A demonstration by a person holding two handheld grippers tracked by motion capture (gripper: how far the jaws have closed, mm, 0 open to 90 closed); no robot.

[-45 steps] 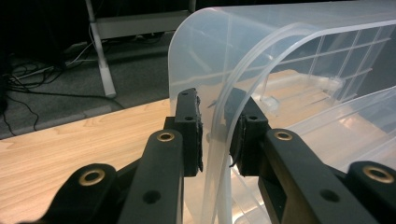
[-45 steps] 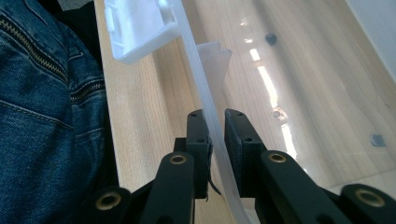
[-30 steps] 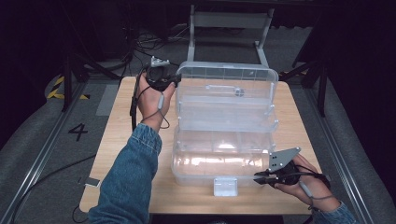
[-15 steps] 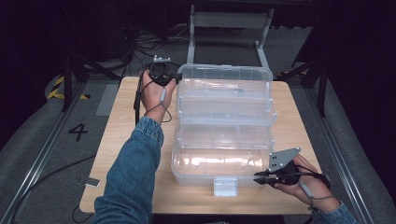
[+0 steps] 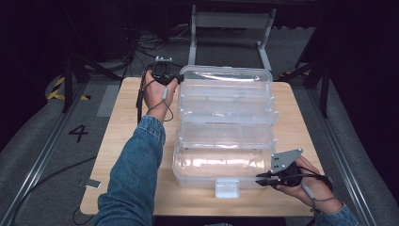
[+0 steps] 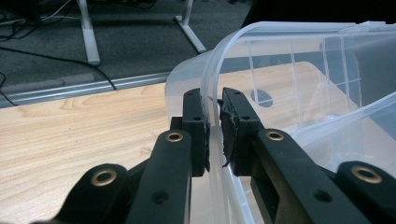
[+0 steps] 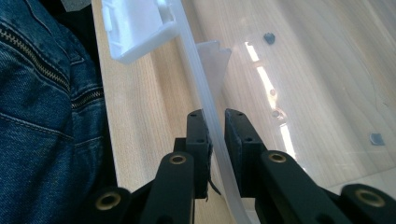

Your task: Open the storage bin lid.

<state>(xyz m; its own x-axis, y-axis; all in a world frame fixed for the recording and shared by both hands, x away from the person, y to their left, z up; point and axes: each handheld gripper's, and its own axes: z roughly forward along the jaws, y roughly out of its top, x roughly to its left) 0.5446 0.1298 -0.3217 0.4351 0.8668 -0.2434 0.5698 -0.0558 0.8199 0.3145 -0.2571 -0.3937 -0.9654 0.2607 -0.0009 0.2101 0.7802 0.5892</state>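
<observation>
The clear plastic storage box (image 5: pixel 225 127) stands open at the centre of the wooden tabletop (image 5: pixel 122 122), its lid (image 5: pixel 226 77) raised toward 12 o'clock; the left hand-held gripper (image 5: pixel 179 77), at about 10 o'clock of the box, is clenched on the lid's rim (image 6: pixel 212 88); the right hand-held gripper (image 5: pixel 258 179), at about 4 o'clock, grasps the box's front wall (image 7: pixel 210 116) beside the white latch (image 5: pixel 227 187); 2 denim sleeves (image 5: pixel 136 174) enter from 6 o'clock.

Box (image 5: pixel 226 117) is clear glossy plastic, super smooth, with a white plastic latch (image 5: pixel 227 188). Table (image 5: pixel 122 136) looks like pale matt wood grain. Sleeve (image 5: pixel 134 174) is blue denim; floor (image 5: pixel 37 155) is grey carpet.
</observation>
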